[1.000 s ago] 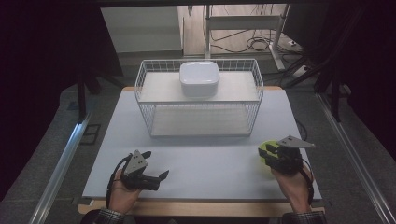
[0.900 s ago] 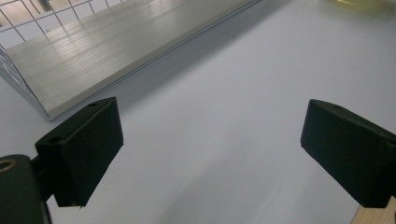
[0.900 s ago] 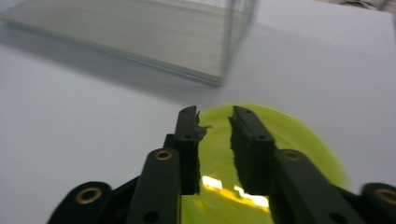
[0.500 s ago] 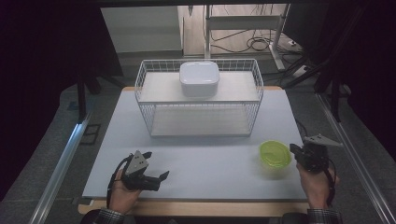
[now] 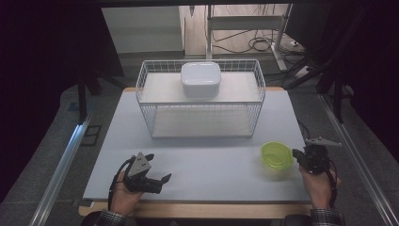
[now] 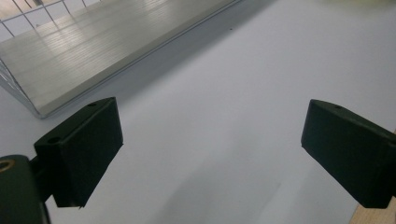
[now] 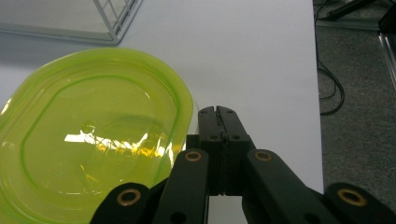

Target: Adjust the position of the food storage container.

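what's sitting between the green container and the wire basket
Nothing: in the high view, bare table separates the green container from the wire basket.

One translucent lime-green plastic container (image 5: 276, 155), one white lidded plastic box (image 5: 201, 79), one white wire two-tier rack (image 5: 146, 110), and two black handheld grippers, left (image 5: 159, 182) and right (image 5: 296, 154).

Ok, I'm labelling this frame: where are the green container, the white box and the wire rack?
green container (image 5: 276, 155), high view, lid centre.
white box (image 5: 201, 79), high view, top face.
wire rack (image 5: 202, 111), high view, front rim.
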A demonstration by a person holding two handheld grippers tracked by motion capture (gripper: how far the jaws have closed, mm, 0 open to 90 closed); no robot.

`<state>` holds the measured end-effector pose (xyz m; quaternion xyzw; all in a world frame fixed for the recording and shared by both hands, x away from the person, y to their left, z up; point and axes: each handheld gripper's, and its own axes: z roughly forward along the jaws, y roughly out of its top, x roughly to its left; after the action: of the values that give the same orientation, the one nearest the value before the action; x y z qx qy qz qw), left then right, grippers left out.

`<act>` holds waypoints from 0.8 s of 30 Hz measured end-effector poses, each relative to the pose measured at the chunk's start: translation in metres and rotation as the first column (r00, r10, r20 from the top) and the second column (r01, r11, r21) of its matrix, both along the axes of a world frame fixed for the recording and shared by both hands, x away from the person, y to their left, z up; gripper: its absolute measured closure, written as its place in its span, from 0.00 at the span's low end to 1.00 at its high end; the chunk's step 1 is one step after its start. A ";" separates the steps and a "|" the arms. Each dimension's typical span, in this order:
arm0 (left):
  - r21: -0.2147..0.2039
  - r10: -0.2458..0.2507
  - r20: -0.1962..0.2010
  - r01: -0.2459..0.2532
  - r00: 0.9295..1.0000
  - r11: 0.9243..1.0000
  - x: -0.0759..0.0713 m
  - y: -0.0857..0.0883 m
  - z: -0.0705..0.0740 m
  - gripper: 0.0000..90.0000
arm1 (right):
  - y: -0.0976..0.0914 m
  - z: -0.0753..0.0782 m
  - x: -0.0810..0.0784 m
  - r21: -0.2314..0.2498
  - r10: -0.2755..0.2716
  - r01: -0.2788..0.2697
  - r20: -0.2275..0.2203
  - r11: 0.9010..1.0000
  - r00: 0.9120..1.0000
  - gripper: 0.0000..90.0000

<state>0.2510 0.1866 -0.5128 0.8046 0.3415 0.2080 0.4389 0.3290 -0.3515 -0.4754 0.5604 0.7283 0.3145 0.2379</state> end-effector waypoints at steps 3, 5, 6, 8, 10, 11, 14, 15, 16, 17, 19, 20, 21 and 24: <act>0.001 -0.001 -0.002 0.001 1.000 1.000 0.000 0.000 0.000 0.05 | 0.002 -0.001 0.000 0.011 0.006 -0.006 -0.008 1.000 1.000 0.99; 0.005 -0.002 -0.001 0.002 1.000 1.000 0.000 0.000 -0.001 0.05 | 0.005 -0.002 0.000 0.018 0.015 -0.015 -0.013 1.000 1.000 0.99; 0.006 -0.002 -0.002 0.002 1.000 1.000 0.000 -0.001 -0.001 0.05 | 0.007 -0.002 0.000 0.025 0.023 -0.023 -0.017 0.999 1.000 0.99; 0.007 -0.003 -0.003 0.003 1.000 1.000 0.000 -0.001 -0.001 0.05 | 0.011 -0.002 0.000 0.027 0.032 -0.031 -0.019 0.999 0.999 0.99; 0.007 -0.005 -0.005 0.005 1.000 1.000 0.000 -0.001 -0.001 0.05 | 0.015 -0.002 -0.001 0.034 0.044 -0.043 -0.023 0.999 0.999 0.99; 0.007 -0.006 -0.005 0.006 1.000 1.000 0.000 -0.002 -0.001 0.05 | 0.018 -0.002 -0.001 0.039 0.050 -0.049 -0.027 0.998 0.998 0.99; 0.012 -0.009 -0.006 0.009 1.000 1.000 0.000 -0.002 -0.002 0.05 | 0.025 -0.003 -0.001 0.052 0.074 -0.072 -0.035 0.996 0.997 0.99; 0.012 -0.010 -0.006 0.010 1.000 1.000 0.000 -0.002 -0.002 0.05 | 0.028 -0.003 -0.002 0.056 0.085 -0.083 -0.036 0.995 0.996 0.99; 0.012 -0.010 -0.007 0.010 1.000 1.000 0.000 -0.003 -0.002 0.05 | 0.030 -0.003 -0.002 0.060 0.093 -0.090 -0.039 0.994 0.995 0.99; 0.013 -0.011 -0.007 0.011 1.000 1.000 0.000 -0.003 -0.002 0.05 | 0.032 -0.003 -0.002 0.065 0.098 -0.095 -0.041 0.993 0.994 0.99; 0.015 -0.013 -0.007 0.013 1.000 1.000 0.000 -0.003 -0.002 0.05 | 0.036 -0.004 -0.003 0.075 0.115 -0.111 -0.045 0.991 0.992 0.99; 0.014 -0.014 -0.008 0.014 1.000 1.000 0.000 -0.003 -0.002 0.05 | 0.039 -0.004 -0.003 0.079 0.122 -0.118 -0.048 0.990 0.991 0.99; 0.015 -0.015 -0.008 0.015 1.000 1.000 0.000 -0.003 -0.002 0.05 | 0.041 -0.004 -0.003 0.083 0.127 -0.123 -0.051 0.989 0.991 0.99; 0.016 -0.016 -0.008 0.016 1.000 1.000 0.000 -0.004 -0.002 0.05 | 0.048 -0.005 -0.004 0.092 0.150 -0.144 -0.056 0.985 0.987 0.99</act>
<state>0.2515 0.1826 -0.5150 0.8116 0.3351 0.2040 0.4328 0.3250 -0.3032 -0.4802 0.5247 0.7603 0.3452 0.1660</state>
